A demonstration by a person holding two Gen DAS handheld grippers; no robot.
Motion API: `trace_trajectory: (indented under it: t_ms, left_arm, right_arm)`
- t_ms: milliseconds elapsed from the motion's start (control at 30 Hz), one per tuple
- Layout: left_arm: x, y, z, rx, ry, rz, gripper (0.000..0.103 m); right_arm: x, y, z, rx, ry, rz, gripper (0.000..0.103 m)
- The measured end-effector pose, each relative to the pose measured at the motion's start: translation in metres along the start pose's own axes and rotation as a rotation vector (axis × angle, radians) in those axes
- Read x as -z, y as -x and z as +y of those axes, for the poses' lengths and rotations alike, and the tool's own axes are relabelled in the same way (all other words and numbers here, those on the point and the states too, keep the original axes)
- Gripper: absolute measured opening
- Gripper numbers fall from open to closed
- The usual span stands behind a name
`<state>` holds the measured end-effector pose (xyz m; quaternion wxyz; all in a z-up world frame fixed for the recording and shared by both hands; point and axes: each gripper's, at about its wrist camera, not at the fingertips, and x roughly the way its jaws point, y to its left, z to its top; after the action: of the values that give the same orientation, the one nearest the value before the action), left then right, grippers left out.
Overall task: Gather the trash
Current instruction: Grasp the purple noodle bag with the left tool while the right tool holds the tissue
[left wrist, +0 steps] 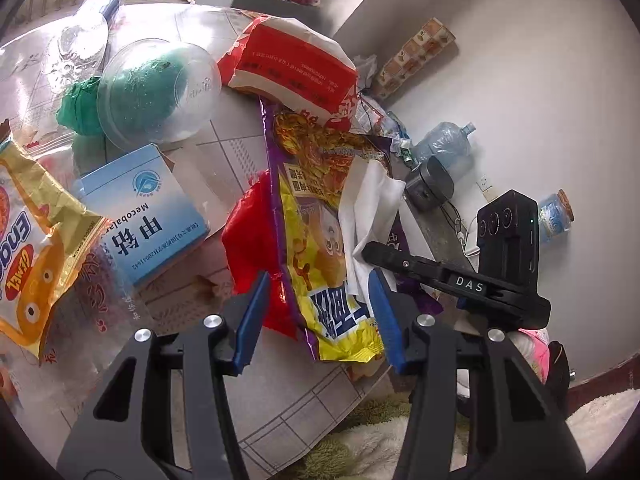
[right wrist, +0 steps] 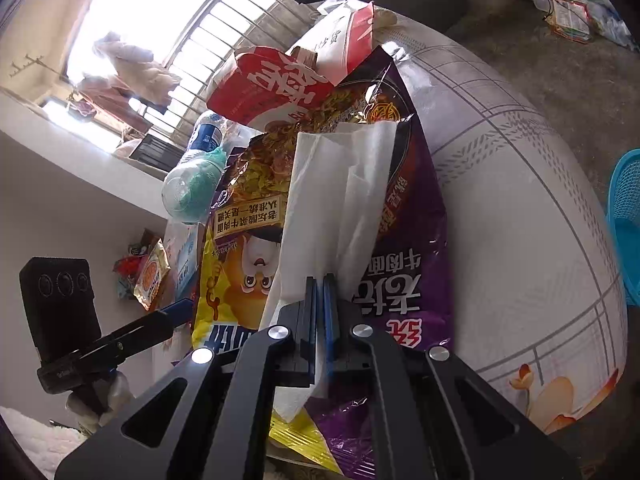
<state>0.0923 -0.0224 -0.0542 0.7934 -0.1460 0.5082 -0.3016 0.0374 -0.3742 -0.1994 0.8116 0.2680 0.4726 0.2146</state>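
A purple and yellow noodle bag lies over the table's near edge. On it rests a white tissue. My right gripper is shut on the tissue's lower end, and it comes into the left wrist view from the right. My left gripper stands half open around the bag's lower end. Its right pad sits at the bag's edge, and a gap shows beside its left pad. In the right wrist view one finger of the left gripper shows beside the bag. A crumpled red wrapper lies under the bag.
A red and white paper bag, a clear dome cup, a green plastic bag, a plastic bottle, a blue box and a yellow snack wrapper crowd the tablecloth. A blue basket stands at the right.
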Motion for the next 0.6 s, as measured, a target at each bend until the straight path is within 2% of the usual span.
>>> trace_trajectory:
  t_ms: [167, 267, 400, 433, 600]
  left_arm:
    - [-0.009, -0.016, 0.006, -0.042, 0.012, 0.040, 0.045]
    - [-0.014, -0.023, 0.005, -0.028, 0.015, 0.043, 0.034]
    - [-0.019, -0.023, -0.003, -0.002, 0.000, 0.032, 0.005]
    - [-0.019, -0.021, -0.007, 0.008, -0.007, 0.028, 0.001]
    - [-0.019, 0.006, -0.039, 0.108, -0.077, -0.010, 0.000]
  right_arm:
    - [0.000, 0.007, -0.003, -0.013, -0.001, -0.006, 0.003]
    - [0.001, 0.008, -0.003, -0.012, 0.001, -0.007, 0.002]
    - [0.000, 0.012, -0.001, 0.008, 0.012, -0.013, 0.002]
    - [0.000, 0.014, 0.001, 0.008, 0.011, -0.018, 0.003]
    - [0.000, 0.052, 0.015, -0.013, 0.044, -0.092, 0.003]
